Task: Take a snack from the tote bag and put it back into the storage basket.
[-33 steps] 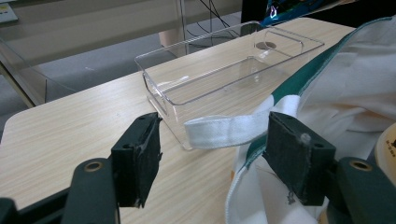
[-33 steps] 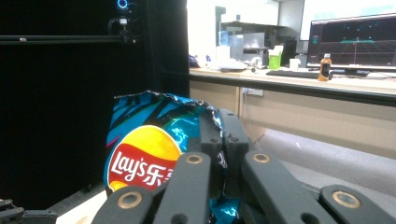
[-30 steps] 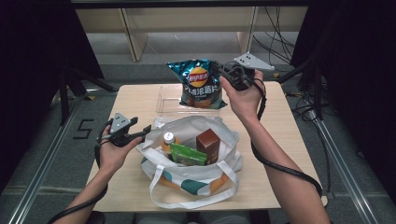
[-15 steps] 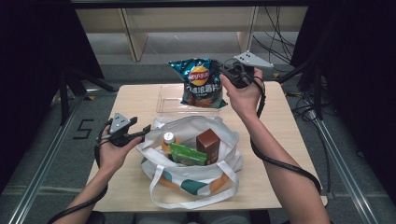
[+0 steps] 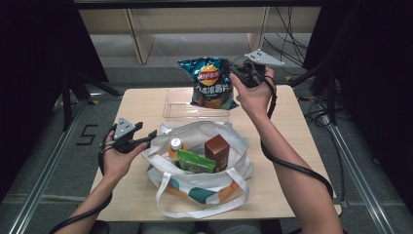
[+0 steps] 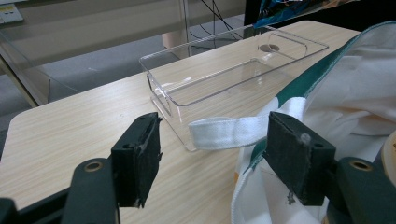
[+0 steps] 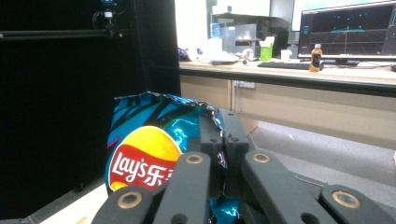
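**High view: Lay's bag lifted above the clear bin, tote steadied**

High view, upper centre of frame: right gripper point(image 5: 242, 73) holds a blue Lay's chip bag point(image 5: 209, 83) in the air, above the far end of the clear plastic bin point(image 5: 171, 110). Bag hangs upright, logo toward the camera, touching nothing below it as far as I can tell. Right gripper view, lower centre: fingers point(image 7: 212, 135) closed tight on the crimped top edge of the chip bag point(image 7: 144, 154), foil pinched between them.

Left gripper point(image 5: 141, 140) sits at middle left of the high view, at the left rim of the white tote bag point(image 5: 234, 168). Left gripper view: fingers point(image 6: 140, 156) spread wide, a white tote handle strap point(image 6: 224, 133) lying across the gap, nothing gripped. Whether the right-hand pad touches the cloth, cannot tell.

Tote stands on the desk point(image 5: 146, 105) in the lower centre, mouth open. Inside: a bottle with a pale cap point(image 5: 175, 146), a green packet point(image 5: 195, 161), a brown carton point(image 5: 217, 150). Bin lies just beyond the tote, seemingly empty.

Step in hand, my reading: transfer of the chips between tote and bin, with the bag in mid-carry. Its position over the bin suggests unloading, though that is judgement only.

Next move calls for: lowering the bag so its bottom edge clears the bin's near wall, laying it flat rather than on end since the bin is shallow, then parting the right fingers. Left gripper likely needs to close on the strap or rim to keep the tote mouth open.
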Action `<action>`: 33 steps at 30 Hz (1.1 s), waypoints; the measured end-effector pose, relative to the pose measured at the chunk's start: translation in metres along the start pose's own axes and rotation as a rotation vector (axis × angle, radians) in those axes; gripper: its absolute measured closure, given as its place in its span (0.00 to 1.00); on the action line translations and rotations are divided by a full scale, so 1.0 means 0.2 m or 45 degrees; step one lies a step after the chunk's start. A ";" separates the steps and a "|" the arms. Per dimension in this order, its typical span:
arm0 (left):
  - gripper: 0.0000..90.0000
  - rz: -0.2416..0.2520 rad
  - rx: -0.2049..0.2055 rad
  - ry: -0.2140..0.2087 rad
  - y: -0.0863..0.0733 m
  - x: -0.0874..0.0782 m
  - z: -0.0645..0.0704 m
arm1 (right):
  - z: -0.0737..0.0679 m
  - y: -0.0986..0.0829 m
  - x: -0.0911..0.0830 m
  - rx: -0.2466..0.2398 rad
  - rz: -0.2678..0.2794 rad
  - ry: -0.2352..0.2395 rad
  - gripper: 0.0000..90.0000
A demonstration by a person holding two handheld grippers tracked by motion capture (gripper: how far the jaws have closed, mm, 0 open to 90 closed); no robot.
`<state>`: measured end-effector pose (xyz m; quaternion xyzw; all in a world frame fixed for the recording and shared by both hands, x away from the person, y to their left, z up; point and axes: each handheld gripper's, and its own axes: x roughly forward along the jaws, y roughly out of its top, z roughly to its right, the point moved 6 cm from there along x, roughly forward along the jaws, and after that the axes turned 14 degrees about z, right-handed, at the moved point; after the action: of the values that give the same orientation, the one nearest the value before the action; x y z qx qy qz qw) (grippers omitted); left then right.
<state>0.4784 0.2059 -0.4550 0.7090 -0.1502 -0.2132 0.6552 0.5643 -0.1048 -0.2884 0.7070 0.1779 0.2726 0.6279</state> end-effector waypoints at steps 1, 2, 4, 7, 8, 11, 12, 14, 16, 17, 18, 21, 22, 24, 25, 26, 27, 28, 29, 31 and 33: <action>0.39 0.004 -0.005 0.001 0.00 0.00 0.00 | 0.00 0.00 0.00 -0.002 -0.008 0.004 1.00; 0.39 0.005 -0.007 0.002 0.00 0.00 0.00 | 0.00 -0.01 0.00 0.022 -0.015 -0.008 1.00; 0.39 0.006 -0.008 0.002 0.00 0.00 0.00 | 0.01 0.00 0.02 -0.003 -0.004 0.000 1.00; 0.39 0.007 -0.009 0.002 0.00 0.00 0.00 | 0.02 -0.01 0.03 0.002 -0.012 -0.003 1.00; 0.39 0.008 -0.010 0.002 0.00 0.00 0.00 | 0.02 -0.02 0.04 0.012 -0.019 -0.009 1.00; 0.39 0.007 -0.008 0.002 0.00 0.00 0.00 | 0.03 -0.03 0.06 0.009 -0.018 -0.011 1.00; 0.39 0.007 -0.006 0.000 0.00 0.00 -0.01 | 0.03 -0.03 0.06 0.010 -0.020 -0.015 1.00; 0.39 0.011 -0.014 0.001 0.00 0.01 -0.01 | 0.04 -0.04 0.07 -0.001 -0.024 -0.014 1.00; 0.39 0.008 -0.013 0.002 -0.01 0.01 -0.01 | 0.04 -0.04 0.08 0.024 -0.026 -0.019 1.00; 0.39 0.007 -0.013 0.002 -0.01 0.01 -0.01 | 0.04 -0.04 0.09 0.021 -0.023 -0.019 1.00; 0.39 0.006 -0.013 0.001 -0.01 0.01 -0.01 | 0.05 -0.05 0.09 0.008 -0.023 -0.013 1.00; 0.39 0.005 -0.011 0.001 -0.01 0.01 -0.02 | 0.05 -0.05 0.11 0.012 -0.023 -0.015 1.00; 0.39 0.005 -0.015 0.003 -0.01 0.01 -0.02 | 0.06 -0.06 0.11 0.019 -0.026 -0.014 1.00; 0.39 0.007 -0.017 0.005 -0.01 0.01 -0.02 | 0.06 -0.06 0.13 0.016 -0.025 -0.024 1.00; 0.39 0.008 -0.018 0.005 -0.01 0.01 -0.02 | 0.06 -0.07 0.13 0.040 -0.037 -0.029 1.00; 0.39 0.010 -0.021 0.007 -0.01 0.01 -0.02 | 0.06 -0.07 0.14 0.029 -0.031 -0.026 1.00; 0.39 0.013 -0.022 0.008 -0.01 0.01 -0.02 | 0.06 -0.07 0.14 0.034 -0.037 -0.023 1.00; 0.39 0.013 -0.023 0.009 -0.01 0.01 -0.02 | 0.06 -0.07 0.15 0.033 -0.038 -0.030 1.00; 0.39 0.013 -0.024 0.009 -0.01 0.01 -0.02 | 0.07 -0.08 0.15 0.025 -0.037 -0.027 1.00; 0.39 0.013 -0.022 0.007 -0.01 0.01 -0.02 | 0.08 -0.08 0.16 0.032 -0.035 -0.028 1.00; 0.39 0.014 -0.021 0.008 -0.01 0.01 -0.02 | 0.08 -0.09 0.17 0.028 -0.039 -0.036 1.00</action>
<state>0.4820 0.2093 -0.4568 0.7033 -0.1502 -0.2088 0.6627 0.6032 -0.0950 -0.3012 0.7148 0.1827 0.2510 0.6267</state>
